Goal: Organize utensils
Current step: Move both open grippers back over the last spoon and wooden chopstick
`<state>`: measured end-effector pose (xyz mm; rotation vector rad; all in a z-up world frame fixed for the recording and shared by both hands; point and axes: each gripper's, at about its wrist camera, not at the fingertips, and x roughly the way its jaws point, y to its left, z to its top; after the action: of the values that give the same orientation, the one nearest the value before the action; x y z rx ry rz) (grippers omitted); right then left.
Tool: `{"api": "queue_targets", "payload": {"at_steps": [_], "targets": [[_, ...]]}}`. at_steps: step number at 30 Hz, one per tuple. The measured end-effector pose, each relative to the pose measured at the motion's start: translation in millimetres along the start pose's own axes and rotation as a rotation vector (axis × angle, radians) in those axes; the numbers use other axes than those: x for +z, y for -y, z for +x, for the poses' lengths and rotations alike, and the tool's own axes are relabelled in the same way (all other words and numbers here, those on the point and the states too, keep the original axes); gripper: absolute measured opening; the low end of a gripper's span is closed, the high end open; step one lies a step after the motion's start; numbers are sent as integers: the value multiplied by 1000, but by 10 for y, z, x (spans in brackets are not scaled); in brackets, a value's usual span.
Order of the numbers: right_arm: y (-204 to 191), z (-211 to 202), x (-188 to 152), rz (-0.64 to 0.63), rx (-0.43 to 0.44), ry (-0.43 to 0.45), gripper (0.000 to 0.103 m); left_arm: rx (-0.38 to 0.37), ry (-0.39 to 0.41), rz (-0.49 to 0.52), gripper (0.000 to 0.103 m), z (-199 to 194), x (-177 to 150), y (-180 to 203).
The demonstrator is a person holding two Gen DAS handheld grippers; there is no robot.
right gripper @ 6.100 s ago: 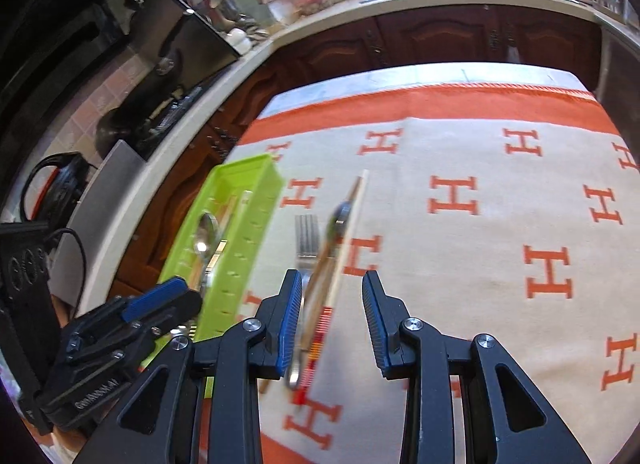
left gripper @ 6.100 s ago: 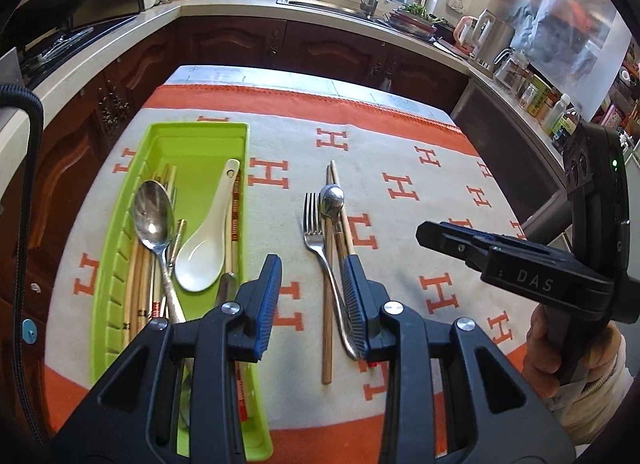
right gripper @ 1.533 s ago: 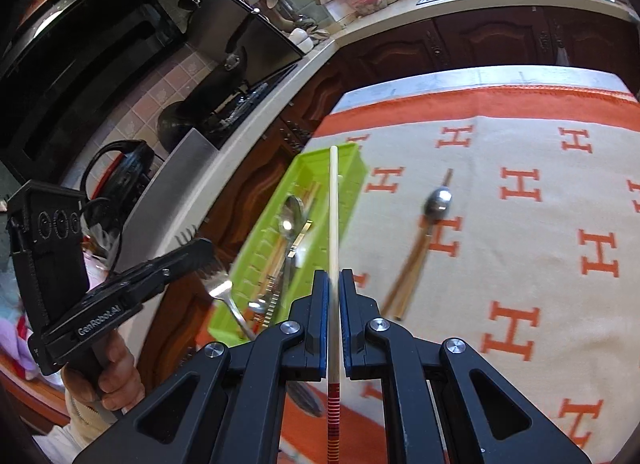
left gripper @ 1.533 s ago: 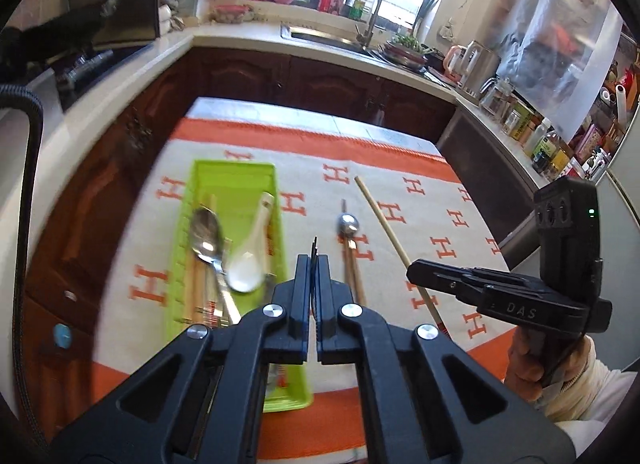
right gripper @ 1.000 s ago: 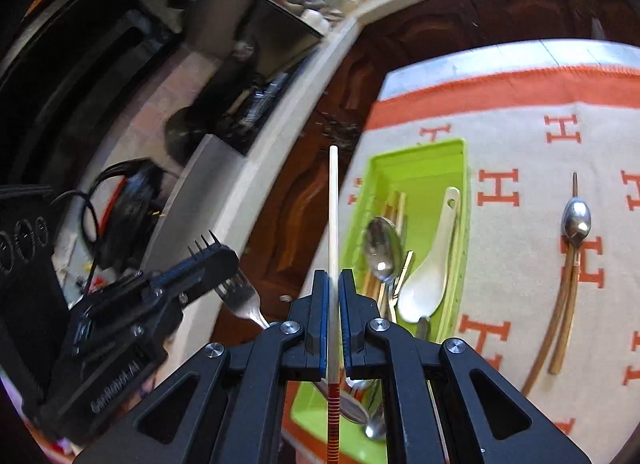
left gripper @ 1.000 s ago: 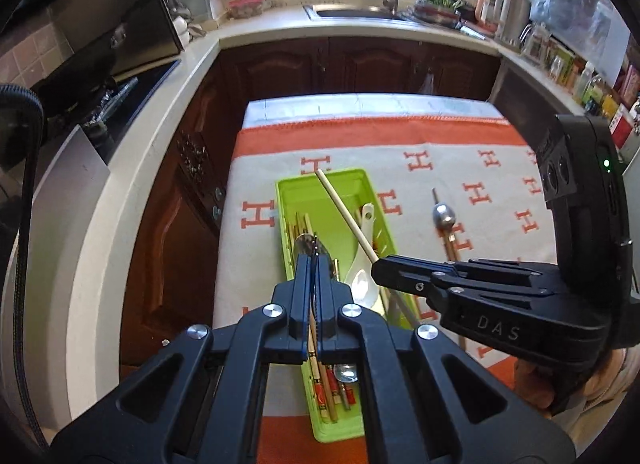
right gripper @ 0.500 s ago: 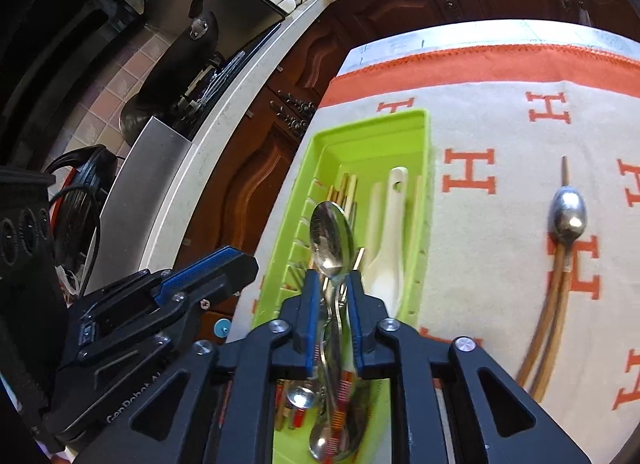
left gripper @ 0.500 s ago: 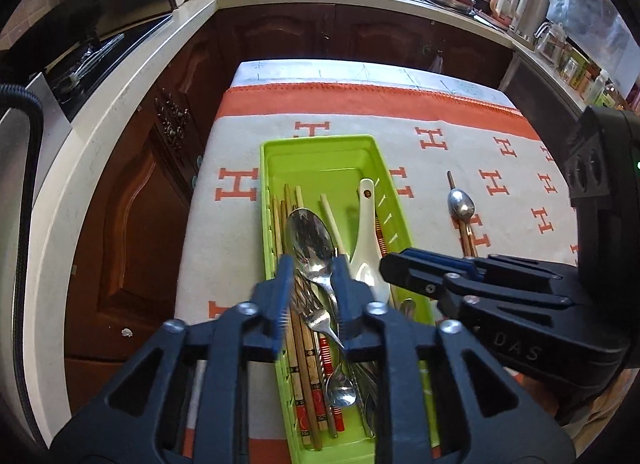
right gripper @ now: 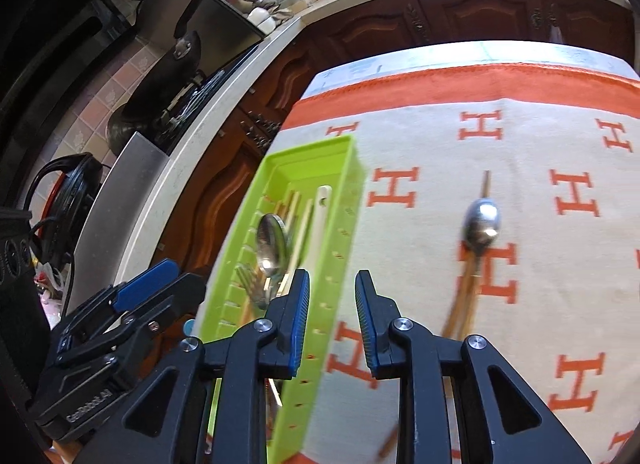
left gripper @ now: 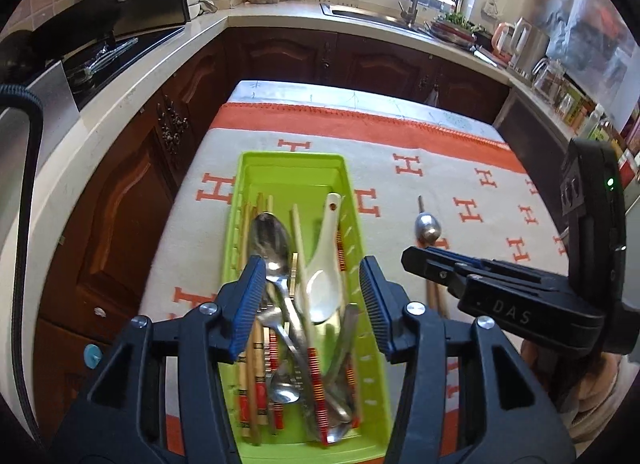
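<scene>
A lime green utensil tray [left gripper: 294,167] lies on the cloth and holds a metal spoon [left gripper: 270,240], a white ceramic spoon [left gripper: 324,284], a fork and several chopsticks. My left gripper [left gripper: 312,304] is open and empty just above the tray's near half. My right gripper [right gripper: 332,320] is open and empty over the tray's right wall [right gripper: 340,232]. Another metal spoon [right gripper: 482,223] lies on brown chopsticks [right gripper: 466,300] on the cloth, right of the tray; it also shows in the left wrist view [left gripper: 428,225].
The table wears a cream cloth with orange H marks [left gripper: 408,163]. Dark wood cabinets [left gripper: 320,59] and a pale counter with a sink [left gripper: 372,15] run behind. A stove with a pan [right gripper: 180,63] stands to the left.
Both grippers have opened wide. The fork and the chopstick they held now lie in the tray. The right gripper has shifted right, off the tray's middle to its right wall.
</scene>
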<state>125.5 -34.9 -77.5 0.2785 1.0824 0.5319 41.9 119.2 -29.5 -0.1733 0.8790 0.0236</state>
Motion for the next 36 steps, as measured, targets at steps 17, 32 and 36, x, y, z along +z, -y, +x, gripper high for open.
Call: {"api": "queue_targets", "payload": {"at_steps": [17,32,36], "targets": [[711,22,-254,15,-149,-9,26,-61,-38,-55,46,638,-396,599],[630,179,-364,-102,-228,-11,21,-32,-34,-67,46,710,-562,512],[583,175,-394,-152,-268,-1,12,-34,-23,-70,46,679,-545,507]]}}
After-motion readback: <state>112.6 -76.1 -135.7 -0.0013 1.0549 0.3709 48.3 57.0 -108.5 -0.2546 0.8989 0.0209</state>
